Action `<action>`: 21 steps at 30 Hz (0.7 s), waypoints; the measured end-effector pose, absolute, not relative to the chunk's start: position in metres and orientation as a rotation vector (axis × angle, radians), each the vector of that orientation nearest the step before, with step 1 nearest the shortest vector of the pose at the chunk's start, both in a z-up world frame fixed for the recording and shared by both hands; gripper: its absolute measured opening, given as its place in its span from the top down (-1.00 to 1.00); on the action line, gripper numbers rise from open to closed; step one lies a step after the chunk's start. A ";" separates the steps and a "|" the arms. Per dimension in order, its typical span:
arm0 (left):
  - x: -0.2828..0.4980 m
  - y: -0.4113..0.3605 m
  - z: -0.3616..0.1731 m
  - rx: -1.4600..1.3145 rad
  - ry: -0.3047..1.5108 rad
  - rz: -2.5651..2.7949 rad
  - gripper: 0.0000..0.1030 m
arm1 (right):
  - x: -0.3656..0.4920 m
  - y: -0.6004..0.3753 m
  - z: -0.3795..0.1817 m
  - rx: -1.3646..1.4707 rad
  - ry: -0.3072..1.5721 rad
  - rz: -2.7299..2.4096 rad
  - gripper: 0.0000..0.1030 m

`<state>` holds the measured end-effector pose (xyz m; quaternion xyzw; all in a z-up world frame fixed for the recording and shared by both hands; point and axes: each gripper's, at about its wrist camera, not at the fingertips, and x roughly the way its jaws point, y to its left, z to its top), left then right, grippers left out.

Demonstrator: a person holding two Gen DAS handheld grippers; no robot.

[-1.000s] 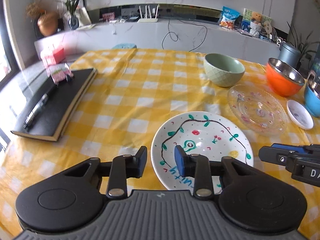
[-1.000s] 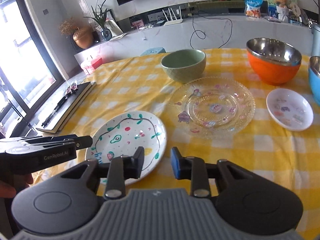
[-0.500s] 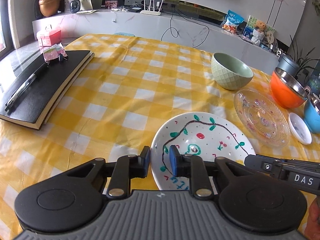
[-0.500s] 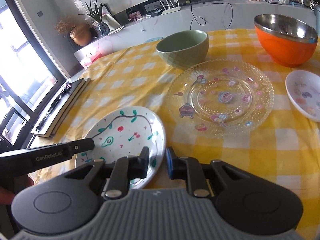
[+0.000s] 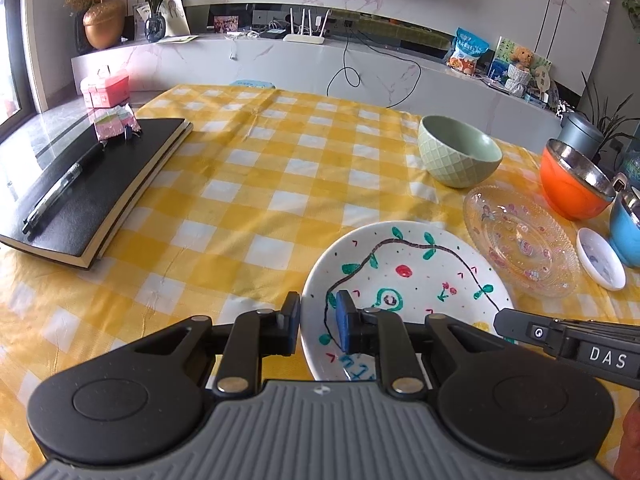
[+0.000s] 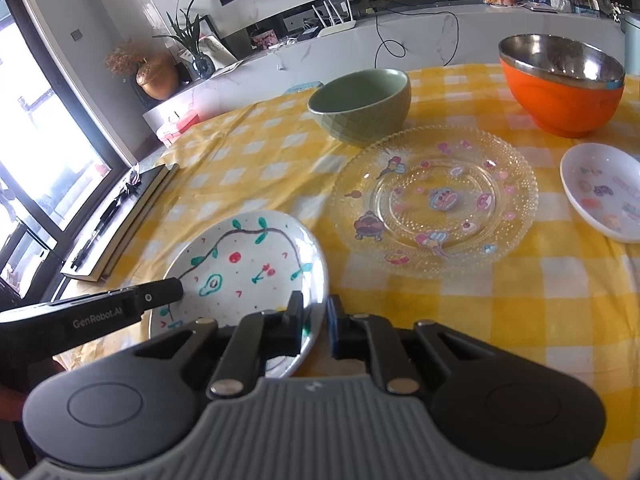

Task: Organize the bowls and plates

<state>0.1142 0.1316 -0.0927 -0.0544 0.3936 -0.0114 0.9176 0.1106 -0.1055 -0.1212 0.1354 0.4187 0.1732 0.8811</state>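
1. Gripping the painted plate (image 5: pixel 416 280) by its left rim, the left gripper (image 5: pixel 318 322) has just closed its fingers.
2. Right gripper (image 6: pixel 314 320) fingers, also just narrowed, clamp its right rim.
3. Plate sits near the worktop (image 5: pixel 260 200) front, beside the glass plate (image 6: pixel 436 200).

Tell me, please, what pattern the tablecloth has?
Yellow and white checks on the tablecloth, clearest in the left wrist view.

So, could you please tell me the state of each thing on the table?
Painted plate: empty, rim between both tongs.
Left tongs: have just been closing, astride the rim; grip unclear.
Right tongs: have just been closing, shut on the rim.
Glass plate: empty, flat.
Green bowl: upright, empty.
Orange bowl: upright, empty.
Blue bowl: upright.
Saucer: empty.
Notebook: closed, pen on top.
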 end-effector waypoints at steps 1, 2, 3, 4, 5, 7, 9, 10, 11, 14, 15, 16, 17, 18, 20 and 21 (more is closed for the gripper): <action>0.114 0.130 -0.091 -0.111 0.808 -0.025 0.59 | 0.110 -0.106 -0.120 0.279 0.873 0.360 0.81; 0.113 0.129 -0.089 -0.112 0.806 -0.026 0.59 | 0.108 -0.107 -0.119 0.281 0.871 0.358 0.81; 0.111 0.127 -0.087 -0.113 0.805 -0.029 0.59 | 0.106 -0.109 -0.117 0.285 0.867 0.357 0.81; 0.109 0.125 -0.085 -0.113 0.803 -0.034 0.59 | 0.104 -0.111 -0.115 0.289 0.864 0.354 0.81; 0.107 0.123 -0.083 -0.112 0.802 -0.037 0.59 | 0.102 -0.114 -0.112 0.293 0.861 0.350 0.81; 0.102 0.117 -0.078 -0.110 0.799 -0.044 0.59 | 0.096 -0.119 -0.108 0.294 0.857 0.343 0.81; 0.096 0.109 -0.074 -0.109 0.798 -0.050 0.59 | 0.089 -0.127 -0.104 0.296 0.854 0.335 0.81; 0.093 0.105 -0.073 -0.107 0.800 -0.056 0.59 | 0.086 -0.132 -0.101 0.297 0.852 0.333 0.81; 0.090 0.100 -0.072 -0.106 0.800 -0.064 0.59 | 0.081 -0.137 -0.099 0.298 0.849 0.329 0.81; 0.081 0.086 -0.069 -0.107 0.808 -0.097 0.59 | 0.066 -0.153 -0.092 0.291 0.838 0.312 0.81; 0.078 0.080 -0.067 -0.110 0.812 -0.111 0.59 | 0.061 -0.159 -0.091 0.293 0.836 0.306 0.81; 0.074 0.075 -0.066 -0.109 0.814 -0.120 0.59 | 0.055 -0.166 -0.089 0.297 0.835 0.300 0.81; 0.070 0.068 -0.065 -0.106 0.815 -0.129 0.59 | 0.049 -0.173 -0.087 0.305 0.834 0.294 0.82; 0.066 0.061 -0.064 -0.099 0.816 -0.139 0.59 | 0.044 -0.180 -0.086 0.314 0.834 0.288 0.82; 0.059 0.049 -0.064 -0.089 0.819 -0.158 0.59 | 0.031 -0.193 -0.083 0.321 0.833 0.270 0.83; 0.055 0.043 -0.064 -0.086 0.823 -0.166 0.59 | 0.024 -0.200 -0.083 0.319 0.833 0.261 0.83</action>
